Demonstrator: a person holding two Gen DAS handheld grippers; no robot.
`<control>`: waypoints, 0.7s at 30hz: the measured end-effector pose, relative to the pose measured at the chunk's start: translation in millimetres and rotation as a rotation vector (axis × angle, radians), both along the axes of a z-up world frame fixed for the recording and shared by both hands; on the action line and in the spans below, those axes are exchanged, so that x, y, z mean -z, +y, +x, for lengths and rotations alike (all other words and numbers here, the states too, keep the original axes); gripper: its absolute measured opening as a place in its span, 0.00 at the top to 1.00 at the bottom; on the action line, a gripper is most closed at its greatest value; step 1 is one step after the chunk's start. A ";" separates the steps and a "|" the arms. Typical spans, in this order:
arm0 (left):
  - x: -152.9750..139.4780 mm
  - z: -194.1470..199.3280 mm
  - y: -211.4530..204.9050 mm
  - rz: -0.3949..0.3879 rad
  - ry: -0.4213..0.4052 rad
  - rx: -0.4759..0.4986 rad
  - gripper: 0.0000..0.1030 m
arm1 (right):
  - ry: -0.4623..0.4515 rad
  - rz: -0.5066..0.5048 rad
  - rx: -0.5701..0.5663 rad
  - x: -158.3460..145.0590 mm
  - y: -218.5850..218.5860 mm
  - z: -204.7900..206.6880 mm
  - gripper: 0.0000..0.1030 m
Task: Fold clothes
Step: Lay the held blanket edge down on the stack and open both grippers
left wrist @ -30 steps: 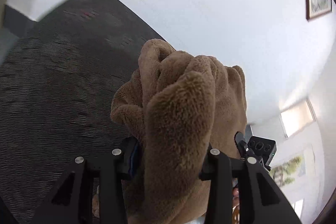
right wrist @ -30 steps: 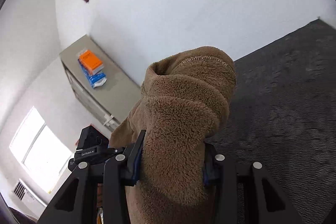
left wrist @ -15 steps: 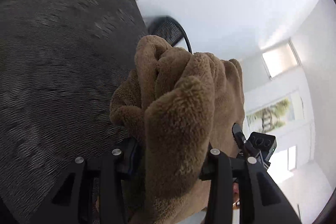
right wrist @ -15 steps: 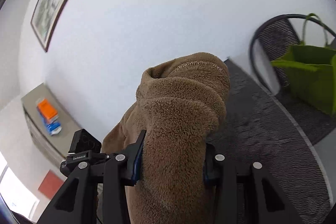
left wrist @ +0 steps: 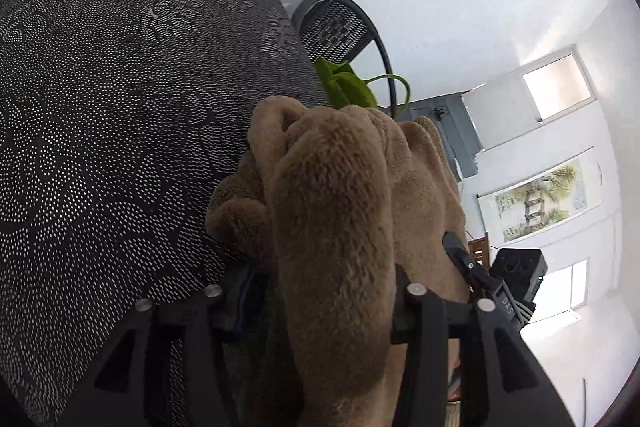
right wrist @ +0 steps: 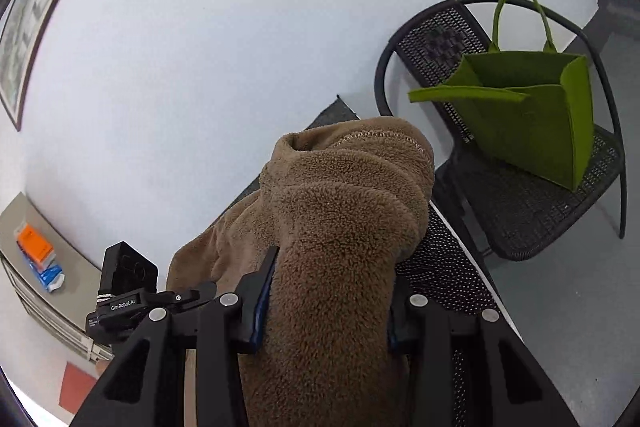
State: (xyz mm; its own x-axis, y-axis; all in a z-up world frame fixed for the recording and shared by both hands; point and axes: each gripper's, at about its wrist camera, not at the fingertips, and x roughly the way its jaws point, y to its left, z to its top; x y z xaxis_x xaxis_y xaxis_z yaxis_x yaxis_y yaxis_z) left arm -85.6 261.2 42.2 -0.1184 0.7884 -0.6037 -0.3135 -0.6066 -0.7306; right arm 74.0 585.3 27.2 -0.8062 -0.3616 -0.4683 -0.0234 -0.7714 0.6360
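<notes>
A brown fleece garment (left wrist: 336,211) is bunched up between the fingers of my left gripper (left wrist: 320,291), above a table with a dark dotted cloth (left wrist: 100,107). Those jaws are opening: the left pad stands a little off the fabric, while the right pad still touches it. My right gripper (right wrist: 328,303) is shut on another thick fold of the same garment (right wrist: 344,211), with the stitched hem on top. The fleece runs left from there toward the other gripper's black camera block (right wrist: 124,287). The rest of the garment is hidden below both views.
A black mesh chair (right wrist: 520,219) stands past the table's corner with an open green felt bag (right wrist: 528,115) on its seat. A low grey cabinet (right wrist: 76,267) bears an orange box (right wrist: 34,247). Behind everything is a white wall (right wrist: 240,47).
Both grippers swung sideways and sank with the garment, so the chair and green bag came into view. The left gripper's left pad has drawn away from the fabric.
</notes>
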 end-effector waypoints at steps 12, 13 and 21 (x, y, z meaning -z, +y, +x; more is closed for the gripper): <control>-5.8 12.0 -31.4 -0.094 0.139 -0.116 0.16 | -0.026 0.183 0.079 -0.7 -11.6 18.2 0.24; -11.3 14.9 -35.9 -0.102 0.162 -0.136 0.16 | -0.007 0.247 0.104 -8.2 -15.9 24.6 0.24; -72.8 64.8 -46.9 -0.138 0.401 -0.134 0.00 | 0.153 0.541 0.159 -45.6 -64.2 76.9 0.24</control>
